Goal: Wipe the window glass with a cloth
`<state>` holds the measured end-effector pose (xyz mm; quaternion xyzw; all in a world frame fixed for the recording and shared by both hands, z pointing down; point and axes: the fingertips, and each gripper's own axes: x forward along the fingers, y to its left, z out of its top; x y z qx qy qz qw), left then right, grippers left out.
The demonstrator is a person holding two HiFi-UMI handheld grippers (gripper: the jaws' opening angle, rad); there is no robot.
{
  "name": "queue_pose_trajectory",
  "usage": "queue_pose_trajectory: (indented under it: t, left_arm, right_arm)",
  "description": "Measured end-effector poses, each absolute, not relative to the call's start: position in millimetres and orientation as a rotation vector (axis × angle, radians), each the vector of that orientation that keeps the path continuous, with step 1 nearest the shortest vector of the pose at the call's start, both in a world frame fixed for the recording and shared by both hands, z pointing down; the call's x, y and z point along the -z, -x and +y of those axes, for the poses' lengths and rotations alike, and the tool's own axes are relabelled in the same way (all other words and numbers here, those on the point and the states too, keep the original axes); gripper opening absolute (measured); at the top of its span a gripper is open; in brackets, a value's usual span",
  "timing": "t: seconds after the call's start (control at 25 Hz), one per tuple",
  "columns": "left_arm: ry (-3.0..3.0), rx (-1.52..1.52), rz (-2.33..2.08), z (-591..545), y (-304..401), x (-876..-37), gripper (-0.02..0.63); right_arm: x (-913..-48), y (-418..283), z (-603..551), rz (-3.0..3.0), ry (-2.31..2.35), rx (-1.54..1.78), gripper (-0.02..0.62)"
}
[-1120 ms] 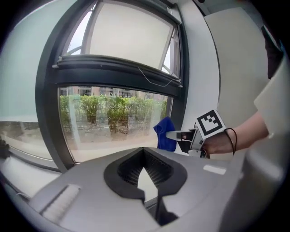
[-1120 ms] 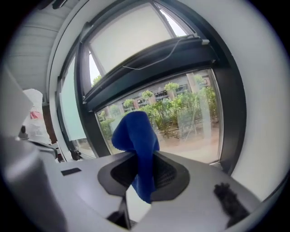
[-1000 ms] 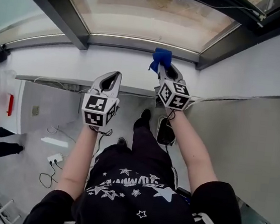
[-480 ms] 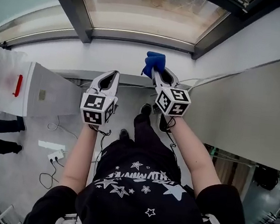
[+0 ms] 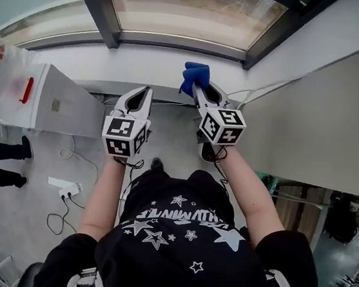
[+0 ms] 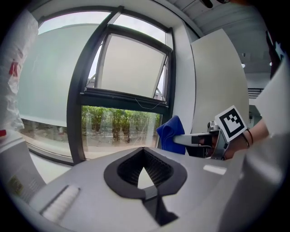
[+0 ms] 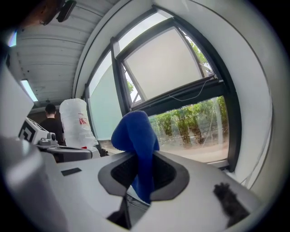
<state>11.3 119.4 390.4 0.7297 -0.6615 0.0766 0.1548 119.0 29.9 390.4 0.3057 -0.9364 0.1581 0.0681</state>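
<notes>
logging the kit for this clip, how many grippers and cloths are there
grippers: 2, the left gripper and the right gripper
cloth: 1, blue, clamped in the right gripper
total: 3

Daylit interior, wide-angle capture, three views.
Bright, even daylight through the window glass [image 5: 189, 8]. Shadows soft, no hard glare. Upper pane [image 6: 131, 63] pale and without detail. Strong barrel distortion bows the dark window frame [image 6: 74, 113]. Both gripper views darken to black at the corners. Trees outside [image 6: 113, 122] fairly sharp.
</notes>
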Motion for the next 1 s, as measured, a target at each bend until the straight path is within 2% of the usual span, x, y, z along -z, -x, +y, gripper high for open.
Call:
queue_pose_trajectory:
  t: [0.44,1.0]
  left_arm:
    - [-1.989,-0.187,-2.074,169.4,-98.5,-352.6,0.009]
    - [-1.872,-0.154,-2.241,249.1,-235.3,-336.7,0.009]
  right_arm:
    - [-349.4,-193.1,70.3,-2.958,-0.679,-0.47,0.074]
    - [-350.6,-309.5,138.8,-2.983,-0.363,-0.471,0.074]
